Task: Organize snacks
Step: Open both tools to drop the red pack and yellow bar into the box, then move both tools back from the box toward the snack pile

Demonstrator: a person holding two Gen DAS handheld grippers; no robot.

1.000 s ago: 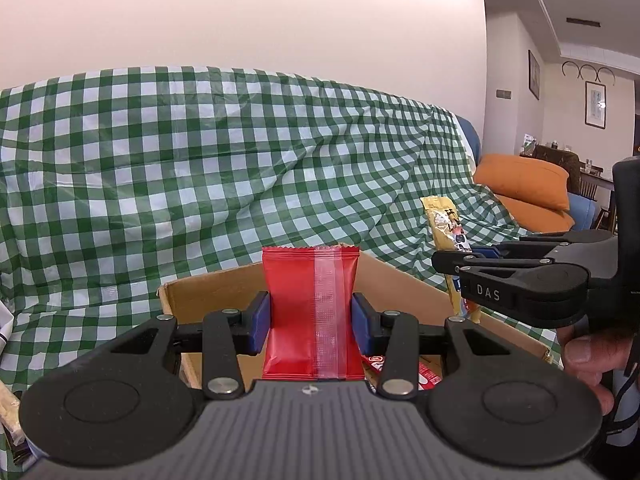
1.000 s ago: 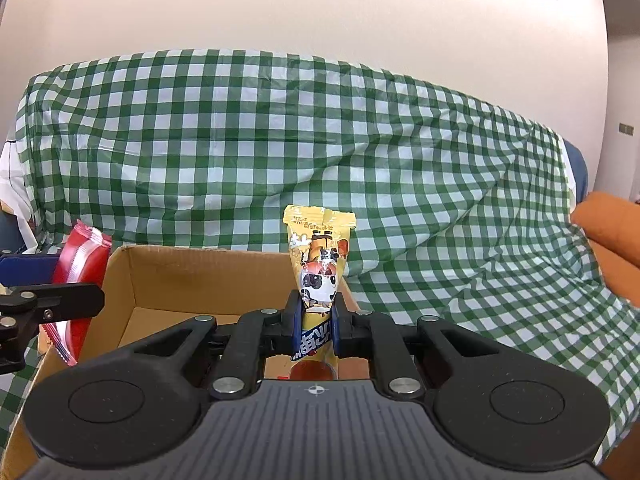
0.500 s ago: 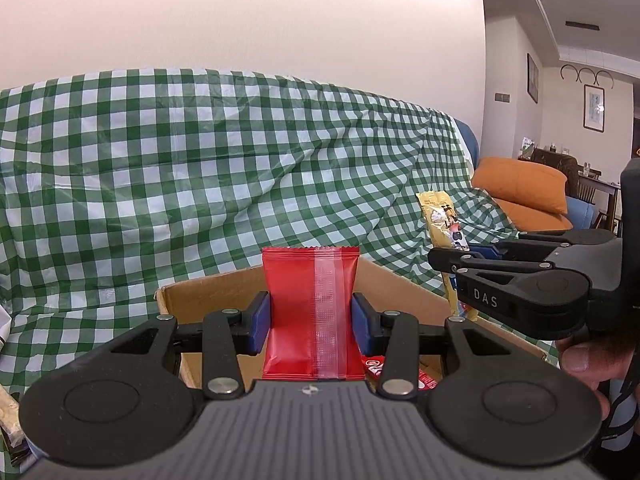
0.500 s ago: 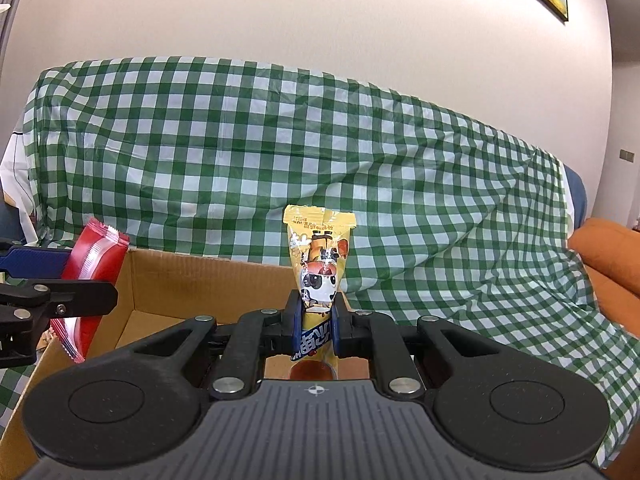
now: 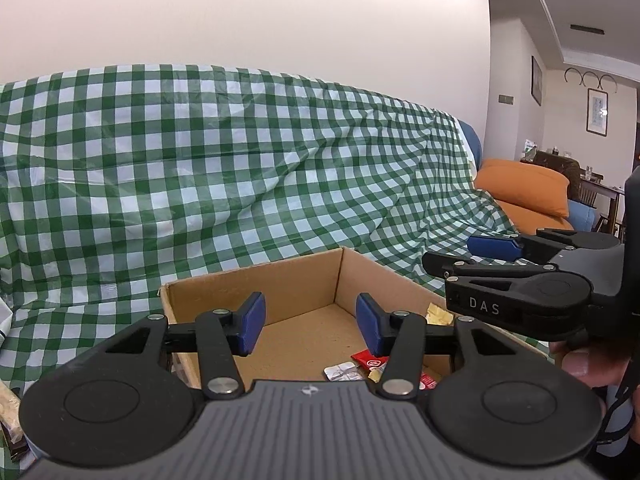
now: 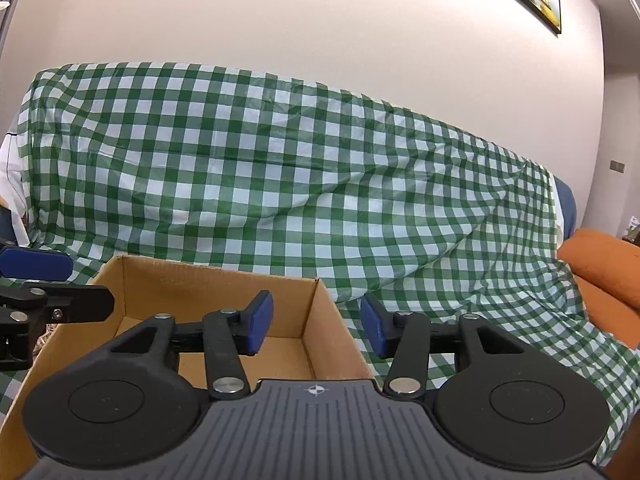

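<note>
Both tongs, left tongs (image 5: 308, 326) and right tongs (image 6: 316, 324), have just been opening, now wide and empty over the cardboard box (image 5: 384, 276); dropped snacks (image 5: 360, 364) lie below, nearer the left.

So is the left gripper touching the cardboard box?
Cannot tell. In the left wrist view the left gripper hangs open over the cardboard box, and its body hides the near rim. The right wrist view shows only its tip.
</note>
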